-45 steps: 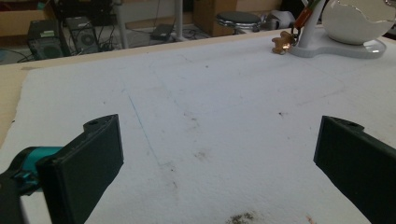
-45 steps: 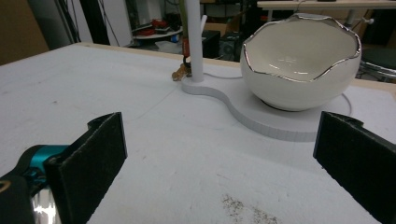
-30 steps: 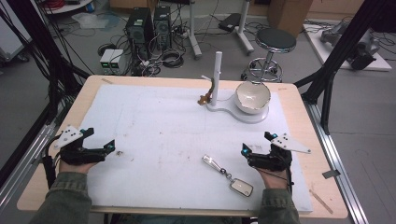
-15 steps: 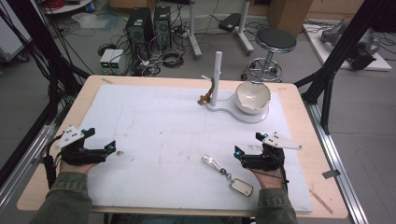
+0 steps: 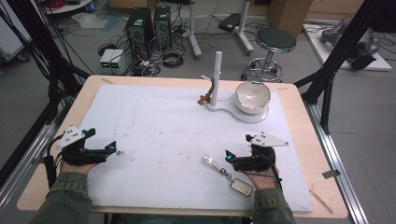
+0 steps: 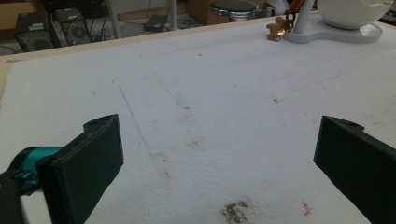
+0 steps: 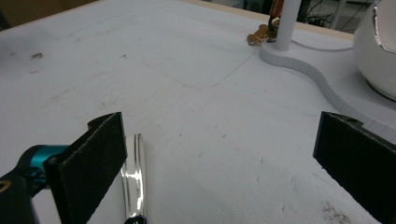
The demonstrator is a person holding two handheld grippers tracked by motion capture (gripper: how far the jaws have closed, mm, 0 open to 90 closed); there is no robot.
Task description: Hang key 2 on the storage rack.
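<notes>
Since a second ago your right gripper [image 5: 232,160] has slid left toward the keychain [image 5: 227,174]; the left gripper [image 5: 108,150] hasn't budged.

High view: the keychain lies near the table's front edge, just left of your right gripper. It's a shiny metal bar, a short chain and a dark rectangular tag. The stand [image 5: 216,79] and bowl [image 5: 252,96] sit far back.

Left gripper view: jaws wide apart over bare mat [image 6: 196,93].

Right gripper view: jaws spread wide, the bar [image 7: 134,179] beside the left jaw. It's thin and flat, so you could just nudge it instead of grabbing it.
</notes>
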